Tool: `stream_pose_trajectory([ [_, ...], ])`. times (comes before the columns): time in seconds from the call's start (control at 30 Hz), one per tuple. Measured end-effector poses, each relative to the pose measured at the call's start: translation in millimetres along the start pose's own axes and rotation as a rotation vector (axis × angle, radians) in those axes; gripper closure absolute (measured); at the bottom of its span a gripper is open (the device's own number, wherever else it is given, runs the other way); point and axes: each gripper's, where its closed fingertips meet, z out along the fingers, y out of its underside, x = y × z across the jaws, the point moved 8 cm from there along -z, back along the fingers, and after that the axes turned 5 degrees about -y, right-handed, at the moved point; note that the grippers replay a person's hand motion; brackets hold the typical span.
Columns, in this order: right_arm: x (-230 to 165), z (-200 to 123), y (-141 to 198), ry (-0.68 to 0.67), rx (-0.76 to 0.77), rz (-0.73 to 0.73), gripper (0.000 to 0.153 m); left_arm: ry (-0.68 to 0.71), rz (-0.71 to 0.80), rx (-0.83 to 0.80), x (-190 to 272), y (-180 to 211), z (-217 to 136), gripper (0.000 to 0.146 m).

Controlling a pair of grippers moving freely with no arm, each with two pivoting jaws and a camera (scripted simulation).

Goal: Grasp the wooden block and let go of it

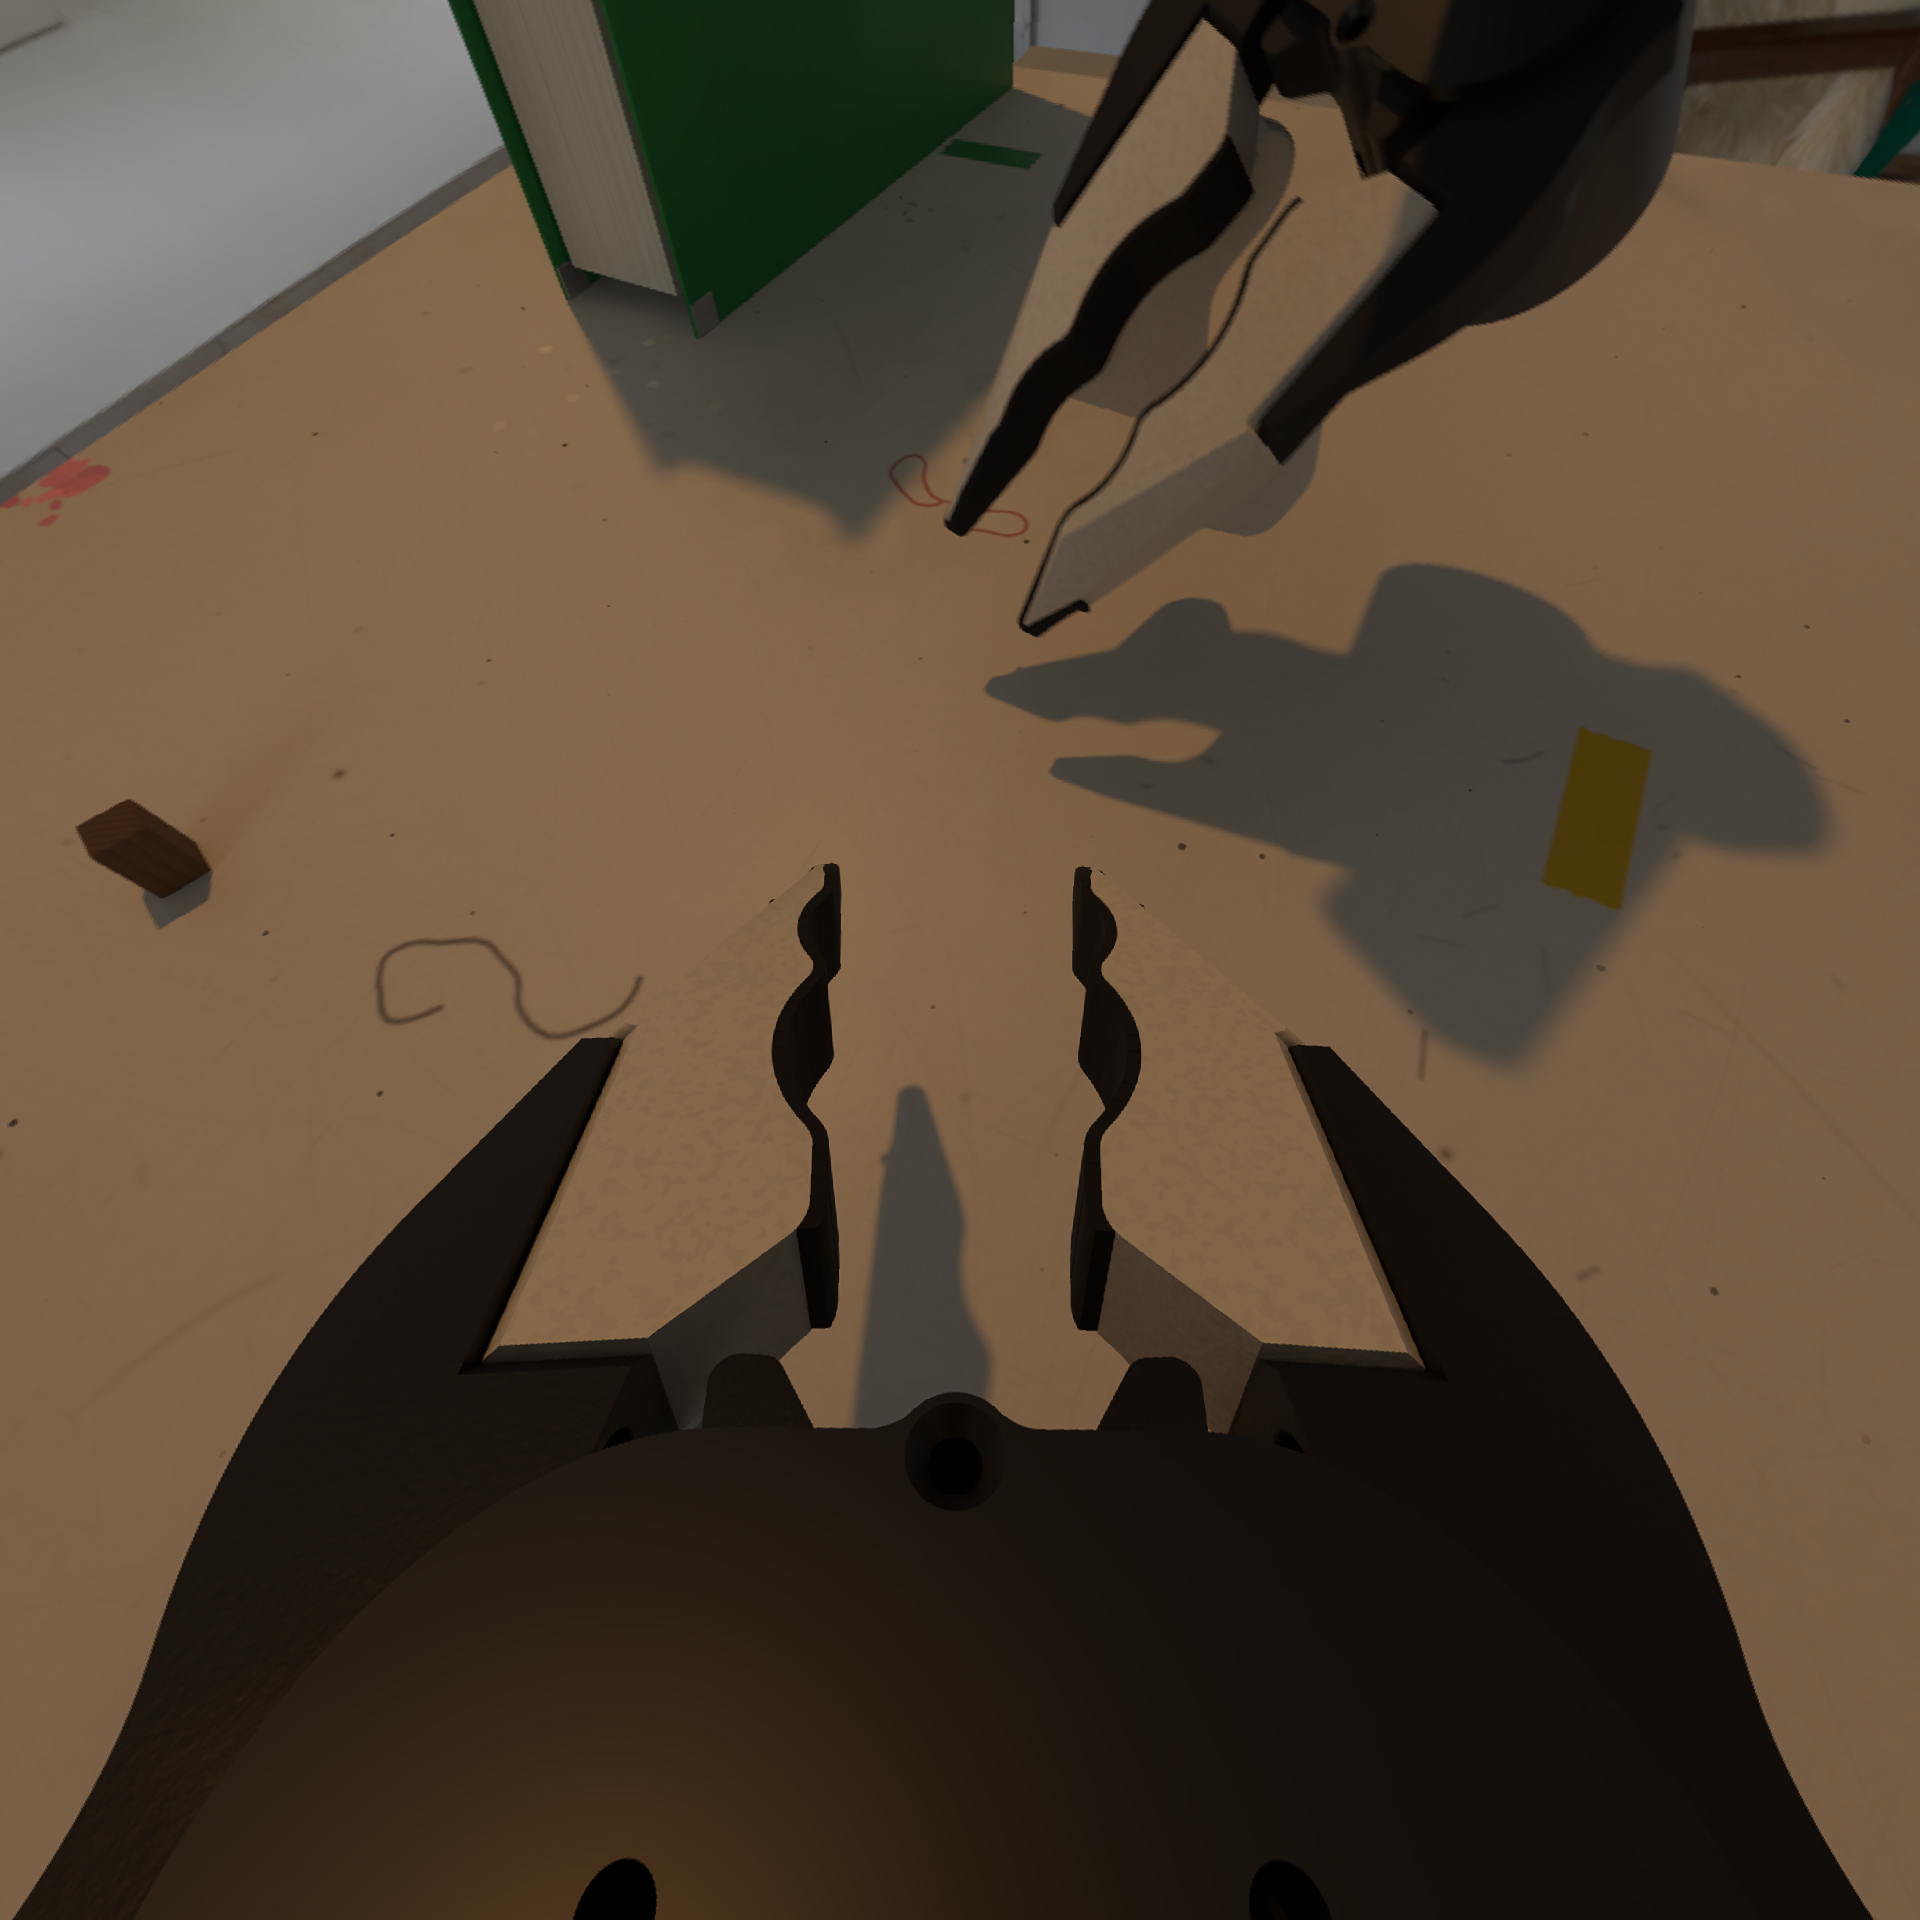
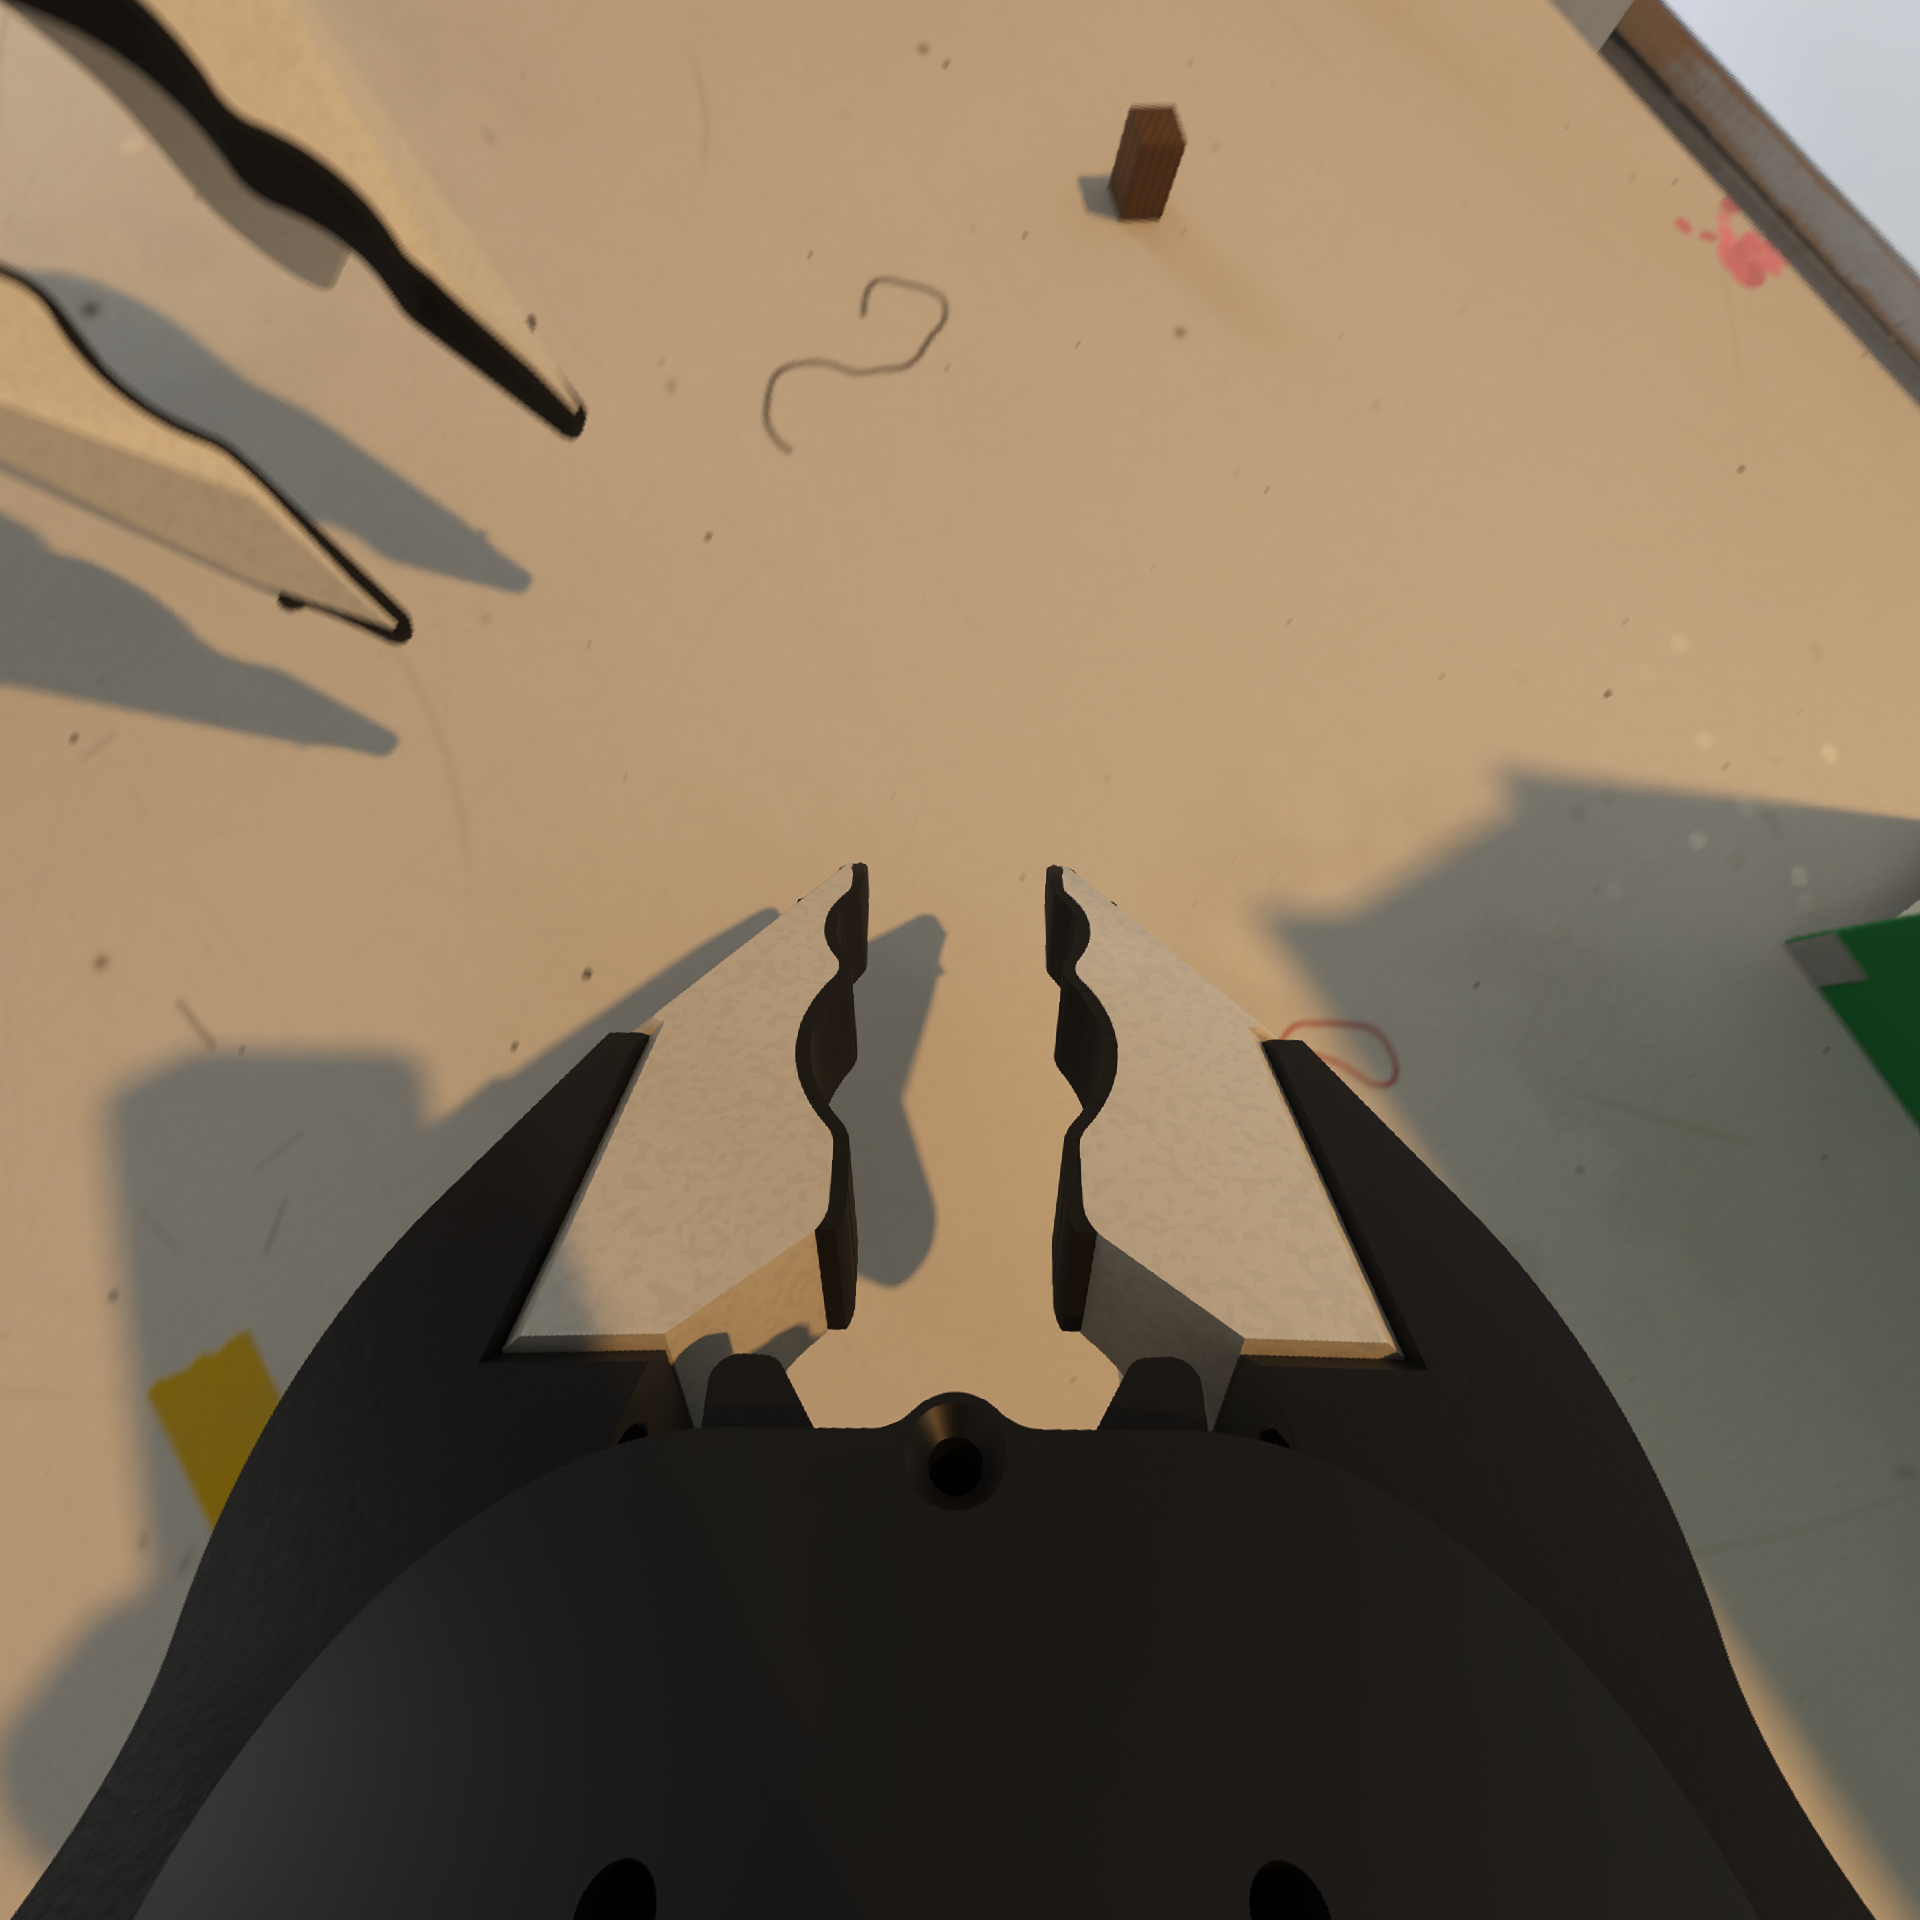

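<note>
My left gripper (image 1: 956, 871) hangs over the table (image 1: 623, 675), jaws parted, nothing between them. My right gripper (image 2: 956, 871) hovers likewise, jaws apart and empty. The wooden block (image 1: 140, 847) lies far off to my left tongs' left, well apart from both. Only the left view shows the green box (image 1: 727, 135) whole.

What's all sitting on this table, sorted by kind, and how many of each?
Wooden block: 1
Green book standing upright: 1
Yellow patch: 1
Squiggly lines on the tabletop, one dark and one red: 2
Red paint splatter: 1
Grippers above the table, left and right, both open and empty: 2
Total: 8
</note>
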Motion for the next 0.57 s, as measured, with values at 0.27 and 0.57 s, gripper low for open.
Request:
stream_pose_trajectory([
  [0.27,-19.5,-9.3,31.2,-0.021,-0.03,-0.063,0.119,0.017,0.015,-0.036,11.3,-0.2,8.0,0.1],
  [0.57,-24.3,-3.9,44.4,-0.041,-0.038,-0.041,0.119,0.023,0.015,-0.067,15.8,0.0,15.0,0.1],
])
